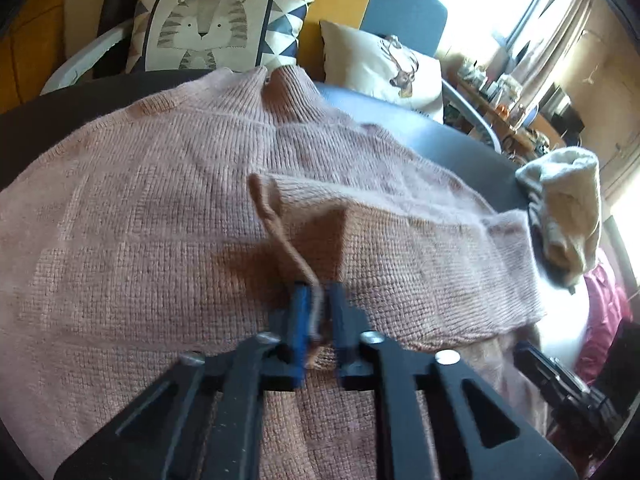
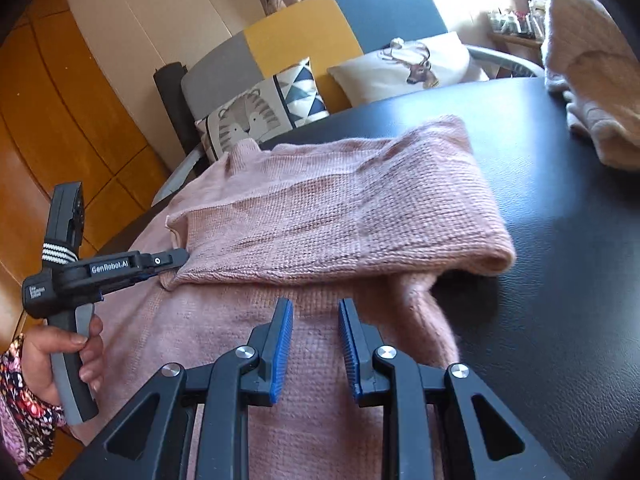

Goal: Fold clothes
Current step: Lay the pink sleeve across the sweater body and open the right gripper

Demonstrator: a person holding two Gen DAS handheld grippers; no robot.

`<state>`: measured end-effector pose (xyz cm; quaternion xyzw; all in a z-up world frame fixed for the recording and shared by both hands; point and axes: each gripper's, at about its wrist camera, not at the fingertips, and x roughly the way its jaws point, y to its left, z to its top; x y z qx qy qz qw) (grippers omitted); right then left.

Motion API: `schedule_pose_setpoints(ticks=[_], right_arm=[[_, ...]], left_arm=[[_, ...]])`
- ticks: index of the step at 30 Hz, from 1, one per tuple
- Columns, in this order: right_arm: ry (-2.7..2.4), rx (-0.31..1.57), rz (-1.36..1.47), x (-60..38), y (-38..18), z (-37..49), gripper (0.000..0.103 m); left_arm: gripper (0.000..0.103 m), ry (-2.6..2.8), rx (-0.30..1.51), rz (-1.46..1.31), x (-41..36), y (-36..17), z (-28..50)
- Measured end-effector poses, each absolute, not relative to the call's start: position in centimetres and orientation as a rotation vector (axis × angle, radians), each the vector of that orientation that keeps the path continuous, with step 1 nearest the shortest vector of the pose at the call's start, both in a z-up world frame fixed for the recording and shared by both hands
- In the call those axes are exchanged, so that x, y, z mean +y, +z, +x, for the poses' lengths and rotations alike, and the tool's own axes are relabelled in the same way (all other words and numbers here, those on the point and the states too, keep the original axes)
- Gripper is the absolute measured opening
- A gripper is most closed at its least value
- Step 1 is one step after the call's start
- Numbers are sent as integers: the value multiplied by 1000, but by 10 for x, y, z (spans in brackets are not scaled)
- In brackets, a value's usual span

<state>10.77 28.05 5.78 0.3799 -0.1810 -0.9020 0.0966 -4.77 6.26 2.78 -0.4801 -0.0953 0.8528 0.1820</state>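
Note:
A pink knitted sweater (image 1: 140,220) lies spread on a black table (image 1: 460,136), neck toward the sofa. One sleeve (image 2: 340,208) is folded across its body. My left gripper (image 1: 320,292) is shut on a raised fold of knit at that sleeve's end. In the right wrist view the left gripper (image 2: 180,258) nips the fabric at the sleeve's left edge, held by a hand (image 2: 80,344). My right gripper (image 2: 316,308) hovers open just above the sweater's lower body, nothing between its blue pads (image 2: 280,340).
A pile of beige garments (image 2: 592,80) sits at the table's far right. Bare black tabletop (image 2: 560,220) lies right of the sweater. Behind the table stands a sofa with a tiger cushion (image 1: 204,28) and a deer cushion (image 1: 388,64). A cluttered shelf (image 1: 520,100) runs by the window.

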Motion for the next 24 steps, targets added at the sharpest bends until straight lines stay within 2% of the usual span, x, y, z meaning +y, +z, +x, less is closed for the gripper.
schedule_pose_setpoints(ticks=[4,13,18,24], right_arm=[[-2703,-498,1123,284,60,110,23],[-2725,-487,1141,298,63,95,15],[-2719,-580,1185,309,55,91,13],[-2729,-594,1181,310,56,92,12]], left_arm=[[5,2410,-359,-1276,52,48,-44],[4,2437,-480,-1069,28,104,-44],[4,2455,-450,-1070,23,107,-49],[4,2473,-518,-1062,3,107,-42]])
